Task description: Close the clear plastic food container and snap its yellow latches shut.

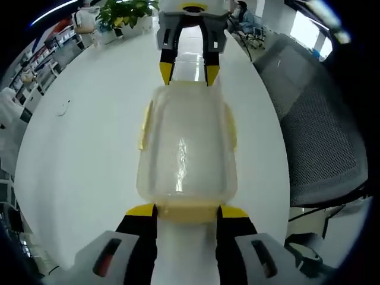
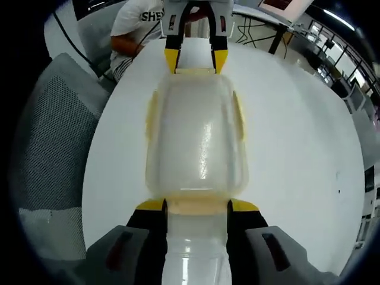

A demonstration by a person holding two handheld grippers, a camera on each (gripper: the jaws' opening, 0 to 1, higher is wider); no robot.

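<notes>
The clear plastic food container (image 1: 186, 145) sits at the centre of the left gripper view on the white desk (image 1: 89, 142), lid on, with pale yellow latches (image 1: 144, 124) along its sides. The left gripper (image 1: 186, 211) rises from the bottom edge, its yellow-tipped fingers (image 1: 141, 210) spread apart and touching the latch at the container's near end. At the top centre the right gripper (image 1: 188, 71) meets the far end, fingers likewise parted. A grey mesh chair (image 1: 317, 130) fills the right side, and a potted plant (image 1: 124, 13) stands upper left. In the right gripper view the container (image 2: 199, 139) lies centre, right gripper (image 2: 196, 206) below, left gripper (image 2: 196, 61) above; a person in a white shirt (image 2: 138, 24) appears upper left.
</notes>
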